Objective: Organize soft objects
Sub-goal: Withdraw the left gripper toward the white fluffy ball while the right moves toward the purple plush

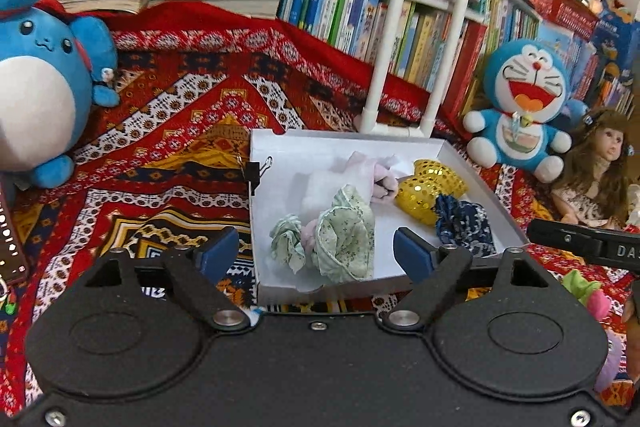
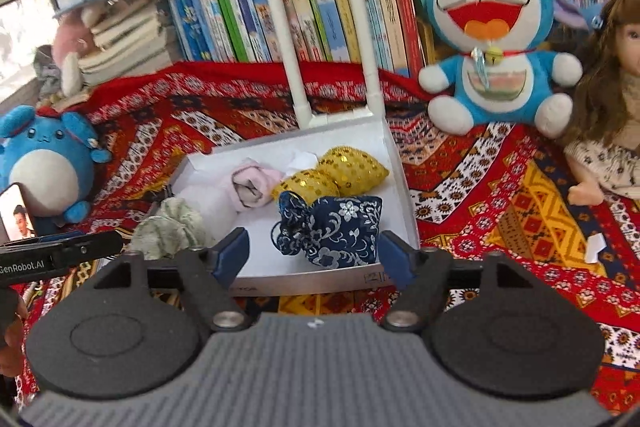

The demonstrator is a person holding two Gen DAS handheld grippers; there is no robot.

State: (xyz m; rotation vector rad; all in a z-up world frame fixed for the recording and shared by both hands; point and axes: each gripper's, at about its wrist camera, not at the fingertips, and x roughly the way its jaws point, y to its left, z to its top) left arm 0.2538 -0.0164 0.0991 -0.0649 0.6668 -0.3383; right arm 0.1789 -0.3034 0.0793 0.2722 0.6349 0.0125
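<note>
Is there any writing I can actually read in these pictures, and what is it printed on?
"GenRobot.AI": on the black body of the left gripper, seen from the right wrist camera.
"DA", cut off at the picture's edge: on the black body of the right gripper, seen from the left wrist camera.
Book spines on the shelf: too blurred to read.
Print on the white box front edge: too small to read.

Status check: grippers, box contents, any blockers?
Left gripper open, empty. Right gripper open, empty. Green pouch, blue pouch, gold pouches in the box. Nothing blocking.
</note>
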